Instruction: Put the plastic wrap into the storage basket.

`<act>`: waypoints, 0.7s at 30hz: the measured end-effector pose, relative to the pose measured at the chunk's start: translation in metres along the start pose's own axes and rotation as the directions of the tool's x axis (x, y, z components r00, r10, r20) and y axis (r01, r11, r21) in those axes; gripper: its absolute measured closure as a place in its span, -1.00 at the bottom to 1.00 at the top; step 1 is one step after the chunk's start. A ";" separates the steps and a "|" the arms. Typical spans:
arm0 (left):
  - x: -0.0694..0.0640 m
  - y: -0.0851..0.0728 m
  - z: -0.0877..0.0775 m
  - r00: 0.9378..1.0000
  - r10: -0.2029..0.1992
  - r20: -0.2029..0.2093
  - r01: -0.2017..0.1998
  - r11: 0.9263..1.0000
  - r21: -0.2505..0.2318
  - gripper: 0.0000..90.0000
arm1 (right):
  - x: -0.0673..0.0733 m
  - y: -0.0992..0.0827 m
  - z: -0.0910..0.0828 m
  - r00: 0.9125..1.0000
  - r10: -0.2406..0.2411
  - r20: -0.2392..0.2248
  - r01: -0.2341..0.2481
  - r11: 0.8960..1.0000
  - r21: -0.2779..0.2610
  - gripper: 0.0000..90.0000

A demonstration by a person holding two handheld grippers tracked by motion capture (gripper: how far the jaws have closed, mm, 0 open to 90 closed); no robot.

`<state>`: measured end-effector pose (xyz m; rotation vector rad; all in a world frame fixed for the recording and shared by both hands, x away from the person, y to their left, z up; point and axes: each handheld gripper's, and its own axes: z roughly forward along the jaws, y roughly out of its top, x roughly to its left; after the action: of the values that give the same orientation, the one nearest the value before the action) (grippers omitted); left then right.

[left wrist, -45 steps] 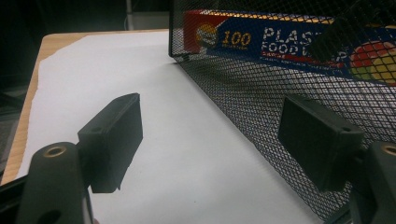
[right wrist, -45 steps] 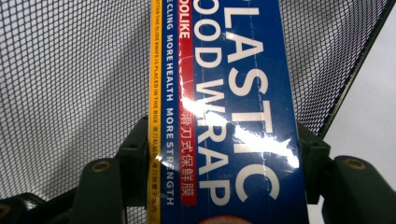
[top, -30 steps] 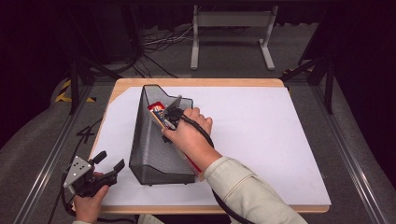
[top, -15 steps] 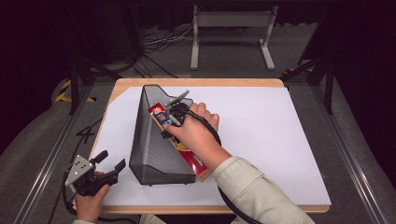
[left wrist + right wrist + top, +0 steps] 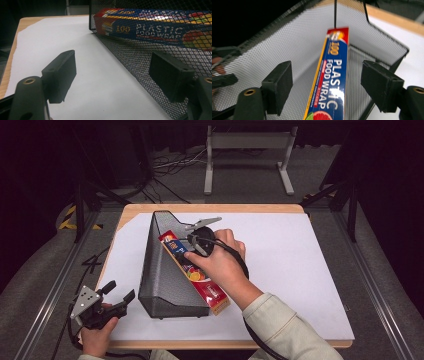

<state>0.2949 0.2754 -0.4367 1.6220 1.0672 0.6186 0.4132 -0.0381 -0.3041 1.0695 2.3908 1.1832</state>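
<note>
From above, the plastic food wrap box [image 5: 196, 276] lies slanted inside the black mesh file holder [image 5: 161, 280] on the white sheet [image 5: 295, 270], one end poking out toward the person. The right gripper [image 5: 186, 254] hovers over the box; the left gripper [image 5: 121, 294] waits at the table's near left corner. Left gripper view: jaws wide apart, empty, mesh wall [image 5: 155, 50] just beside. Right gripper view: jaws spread, the box [image 5: 330, 85] between them, untouched.

Dark grey mesh bin [image 5: 167, 280]; plastic wrap box [image 5: 332, 82] blue with red end, yellow edge, white lettering, fruit print; white sheet [image 5: 295, 270] on light wood bench [image 5: 210, 208]; both tools black, left tool [image 5: 112, 75], right tool [image 5: 327, 85]; cream sleeve [image 5: 290, 330]
</note>
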 end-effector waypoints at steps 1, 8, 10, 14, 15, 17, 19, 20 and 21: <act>0.000 0.000 0.000 1.000 0.001 0.001 -0.001 1.000 0.001 -0.49 | 0.000 0.000 -0.003 1.000 -0.005 -0.004 0.005 1.000 -0.019 -0.42; 0.000 0.000 0.000 1.000 0.000 0.000 0.000 1.000 -0.001 -0.49 | -0.009 0.001 -0.017 0.998 0.003 -0.064 -0.006 0.999 -0.048 -0.50; 0.001 0.000 -0.001 1.000 -0.003 0.000 0.003 1.000 -0.002 -0.49 | -0.012 0.000 -0.022 0.997 -0.006 -0.071 0.002 0.999 -0.051 -0.52; 0.001 0.000 -0.001 1.000 -0.005 -0.005 0.005 1.000 -0.004 -0.50 | -0.019 -0.001 -0.035 0.996 -0.046 -0.071 0.043 0.998 -0.043 -0.58; 0.001 0.000 -0.001 1.000 -0.008 -0.005 0.008 1.000 -0.004 -0.50 | -0.021 -0.002 -0.037 0.996 -0.057 -0.071 0.055 0.998 -0.043 -0.59; 0.002 0.000 -0.001 1.000 -0.005 -0.004 0.005 1.000 -0.002 -0.51 | -0.026 -0.004 -0.044 0.996 -0.064 -0.067 0.061 0.997 -0.047 -0.62; 0.003 0.000 -0.002 1.000 -0.008 -0.007 0.008 1.000 -0.001 -0.51 | -0.032 -0.007 -0.052 0.995 -0.071 -0.066 0.068 0.996 -0.053 -0.63; 0.003 0.000 -0.002 1.000 -0.009 -0.007 0.009 1.000 -0.001 -0.51 | -0.037 -0.011 -0.058 0.996 -0.068 -0.061 0.064 0.996 -0.055 -0.63; 0.003 0.000 -0.002 1.000 -0.010 -0.009 0.010 1.000 0.000 -0.51 | -0.040 -0.013 -0.061 0.996 -0.068 -0.059 0.065 0.996 -0.059 -0.63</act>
<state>0.2947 0.2788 -0.4367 1.6140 1.0818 0.6196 0.4028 -0.1069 -0.2786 0.9419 2.4023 1.2706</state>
